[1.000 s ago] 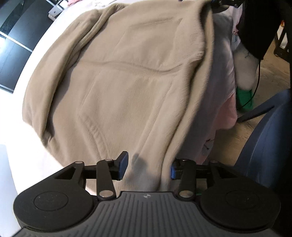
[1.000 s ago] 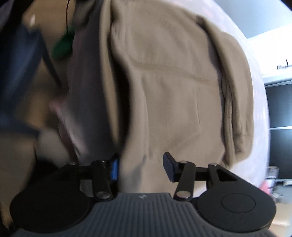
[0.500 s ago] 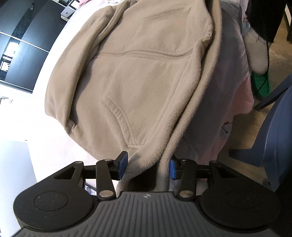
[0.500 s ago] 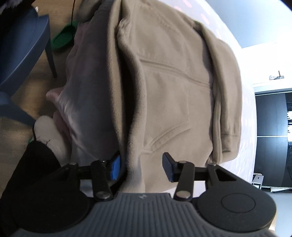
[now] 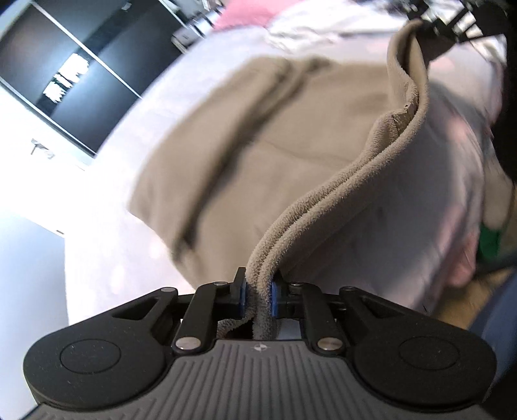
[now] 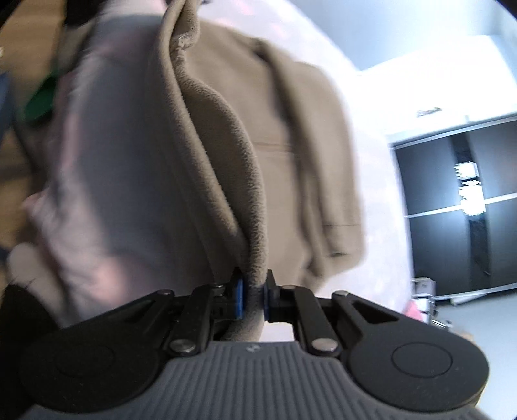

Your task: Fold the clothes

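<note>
A beige fleece hoodie (image 5: 258,155) lies over a white surface (image 5: 110,200), its near edge raised in a ridge between my two grippers. My left gripper (image 5: 257,295) is closing, its blue pads pressing both layers of that fleece edge. The same hoodie (image 6: 290,135) fills the right wrist view. My right gripper (image 6: 253,299) is closing too, its pads pinching the edge at the other end. The right gripper shows as a dark frame (image 5: 452,22) at the top right of the left wrist view, holding the far end of the ridge.
A pale pinkish garment (image 5: 420,206) hangs beside the hoodie over the surface's edge. Pink cloth (image 5: 245,16) lies at the far end. A green object (image 5: 491,245) sits on the wooden floor. Dark shelving (image 6: 462,206) stands along the wall.
Both grippers went from open around the hoodie's edge to clamped on it. Both have risen, lifting the edge into a ridge, and the views have tilted up toward the room.
</note>
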{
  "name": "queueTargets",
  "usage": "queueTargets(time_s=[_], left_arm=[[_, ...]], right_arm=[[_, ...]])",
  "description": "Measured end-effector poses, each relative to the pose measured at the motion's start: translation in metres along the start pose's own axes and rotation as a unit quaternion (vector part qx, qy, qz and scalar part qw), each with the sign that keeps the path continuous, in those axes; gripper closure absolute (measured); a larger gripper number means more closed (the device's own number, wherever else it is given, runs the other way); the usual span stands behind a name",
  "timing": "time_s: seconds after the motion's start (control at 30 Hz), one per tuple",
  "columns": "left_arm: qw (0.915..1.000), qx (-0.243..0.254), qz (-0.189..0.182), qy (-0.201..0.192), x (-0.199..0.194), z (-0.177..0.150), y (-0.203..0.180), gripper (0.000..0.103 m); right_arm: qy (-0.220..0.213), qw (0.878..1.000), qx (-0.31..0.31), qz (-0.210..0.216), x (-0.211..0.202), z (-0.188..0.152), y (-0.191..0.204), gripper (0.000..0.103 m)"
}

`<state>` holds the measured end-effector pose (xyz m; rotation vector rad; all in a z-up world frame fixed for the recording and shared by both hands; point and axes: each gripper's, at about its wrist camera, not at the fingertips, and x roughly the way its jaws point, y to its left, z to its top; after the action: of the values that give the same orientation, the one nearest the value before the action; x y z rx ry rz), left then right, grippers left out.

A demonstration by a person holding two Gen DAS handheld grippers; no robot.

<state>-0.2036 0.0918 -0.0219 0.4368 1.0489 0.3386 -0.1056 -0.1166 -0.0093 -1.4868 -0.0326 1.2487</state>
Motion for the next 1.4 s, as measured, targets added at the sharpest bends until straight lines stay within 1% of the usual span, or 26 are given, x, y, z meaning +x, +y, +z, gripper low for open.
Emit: queueTargets(time_s=[0.17,0.23,0.3,0.37,0.43,0.53,0.63,0.7,0.8,0.9,1.07,1.13,1.17,1.2,1.23,1.27,1.3,1.33,1.4], left_arm=[[0.9974,-0.061,0.012,-0.036,-0.008,0.032,0.064,0.092],[0.9943,-0.095,0.0,-0.049,-0.005,0.047,0.095,0.092],[0.9908,-0.123,-0.002,-0.056,0.002,0.064,0.124,0.092],[0.99,-0.127,0.01,-0.06,0.012,0.081,0.148,0.092],[0.9886,-0.139,0.018,-0.055,0.027,0.099,0.171,0.092],[0.9884,-0.14,0.03,-0.049,0.061,0.121,0.202,0.092],[0.9891,-0.133,0.045,-0.043,0.094,0.139,0.224,0.092],[0.9894,-0.132,0.047,-0.038,0.12,0.152,0.235,0.092],[0.9893,-0.139,0.034,-0.025,0.165,0.163,0.255,0.092],[0.9901,-0.139,0.018,-0.007,0.211,0.165,0.266,0.092],[0.9889,-0.147,-0.006,0.018,0.277,0.161,0.268,0.092],[0.9887,-0.148,-0.012,0.021,0.297,0.157,0.267,0.091],[0.9886,-0.148,-0.013,0.022,0.305,0.155,0.267,0.089],[0.9882,-0.151,-0.014,0.021,0.31,0.153,0.267,0.085],[0.9879,-0.153,-0.014,0.02,0.315,0.15,0.267,0.083],[0.988,-0.153,-0.013,0.016,0.315,0.148,0.267,0.079],[0.9879,-0.154,-0.011,0.012,0.315,0.146,0.267,0.074],[0.9874,-0.158,-0.01,0.005,0.314,0.145,0.27,0.072],[0.9835,-0.18,0.0,-0.016,0.308,0.144,0.283,0.059]], right_arm=[[-0.011,0.995,0.059,-0.074,0.0,0.01,-0.057,0.091],[-0.012,0.993,0.078,-0.092,0.004,0.013,-0.084,0.091],[-0.014,0.99,0.095,-0.103,0.012,0.017,-0.11,0.091],[-0.015,0.987,0.101,-0.121,0.025,0.022,-0.133,0.091],[-0.015,0.985,0.106,-0.138,0.041,0.029,-0.156,0.091],[-0.012,0.982,0.121,-0.148,0.072,0.037,-0.189,0.091],[-0.003,0.98,0.136,-0.148,0.107,0.041,-0.22,0.091],[0.005,0.979,0.146,-0.144,0.134,0.042,-0.238,0.091],[0.016,0.977,0.175,-0.117,0.177,0.042,-0.256,0.091],[0.028,0.975,0.205,-0.085,0.222,0.04,-0.273,0.091],[0.048,0.973,0.221,-0.045,0.293,0.034,-0.278,0.09],[0.054,0.971,0.231,-0.028,0.319,0.032,-0.279,0.087],[0.056,0.97,0.234,-0.024,0.33,0.034,-0.278,0.086],[0.058,0.969,0.239,-0.026,0.337,0.033,-0.279,0.08],[0.059,0.966,0.248,-0.033,0.342,0.031,-0.28,0.071],[0.061,0.964,0.257,-0.041,0.346,0.029,-0.282,0.067],[0.062,0.96,0.269,-0.048,0.35,0.027,-0.284,0.065],[0.061,0.954,0.29,-0.054,0.35,0.024,-0.289,0.065],[0.05,0.936,0.342,-0.068,0.343,0.011,-0.303,0.065]])
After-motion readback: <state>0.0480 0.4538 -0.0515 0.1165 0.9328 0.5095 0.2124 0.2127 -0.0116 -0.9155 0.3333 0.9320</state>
